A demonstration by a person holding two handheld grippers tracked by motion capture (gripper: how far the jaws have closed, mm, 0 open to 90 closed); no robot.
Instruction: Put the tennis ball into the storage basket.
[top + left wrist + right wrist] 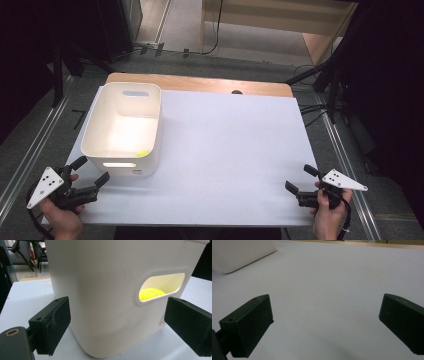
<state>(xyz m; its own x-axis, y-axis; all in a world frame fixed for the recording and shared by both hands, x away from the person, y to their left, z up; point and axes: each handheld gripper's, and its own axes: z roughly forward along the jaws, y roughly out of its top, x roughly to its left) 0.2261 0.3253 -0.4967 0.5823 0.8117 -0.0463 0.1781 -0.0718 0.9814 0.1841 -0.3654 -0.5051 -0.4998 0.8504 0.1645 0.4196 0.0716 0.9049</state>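
A white plastic bin [122, 127] stands on the white table sheet [230, 150] at the left. A yellow-green tennis ball [142, 153] lies inside it at the near right corner; the same ball [150, 294] shows through the handle slot of the bin [105, 290] in the left gripper view. My left gripper [92, 171] is open at the near left corner of the table, its jaws just short of the bin's near wall, with nothing held. My right gripper [301, 178] stands open over bare sheet at the near right, with nothing between its jaws.
A strip of wooden tabletop [200, 82] shows beyond the sheet at the far edge. Dark stands and cables [320, 107] flank the table on the floor. In the right gripper view the bin's corner [239, 255] sits far off at the upper left.
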